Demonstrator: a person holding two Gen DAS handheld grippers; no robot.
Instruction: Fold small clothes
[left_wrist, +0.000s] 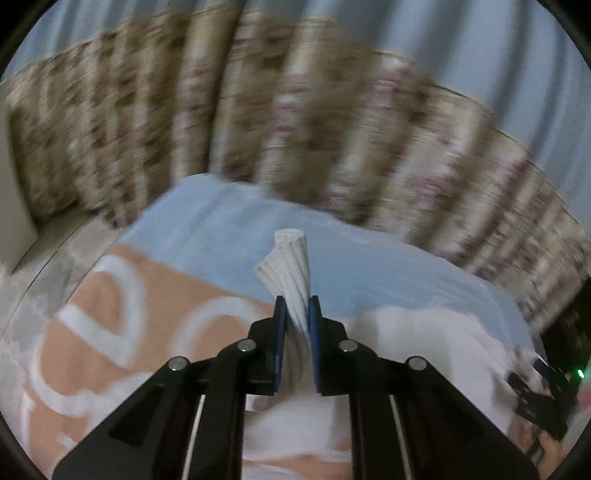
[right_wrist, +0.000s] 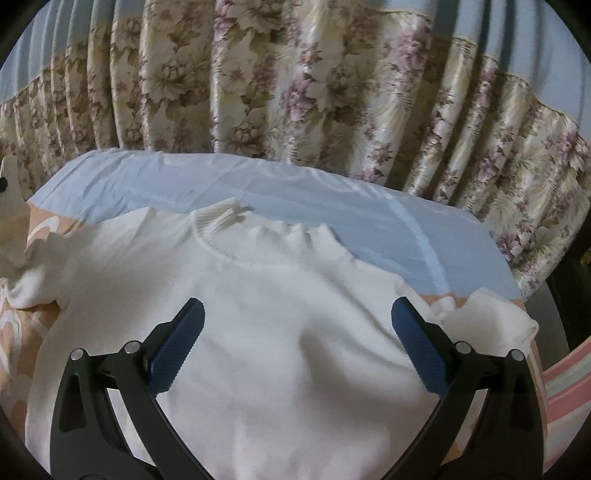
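A small white knit sweater (right_wrist: 280, 332) lies spread on the bed, collar (right_wrist: 236, 236) toward the curtain, one short sleeve (right_wrist: 491, 317) at the right. My right gripper (right_wrist: 297, 325) is open and empty, hovering just above the sweater's chest. My left gripper (left_wrist: 297, 310) is shut on a ribbed white cuff (left_wrist: 290, 266) of the sweater, which sticks up between the blue pads. The left wrist view is motion-blurred; the sweater's body (left_wrist: 424, 350) shows white below and to the right. The right gripper (left_wrist: 535, 398) shows at that view's right edge.
The bed cover (right_wrist: 332, 199) is pale blue at the far end and peach with white loops (left_wrist: 122, 314) nearer. A floral curtain (right_wrist: 295, 81) hangs right behind the bed. A pink striped cloth (right_wrist: 565, 391) lies at the right edge.
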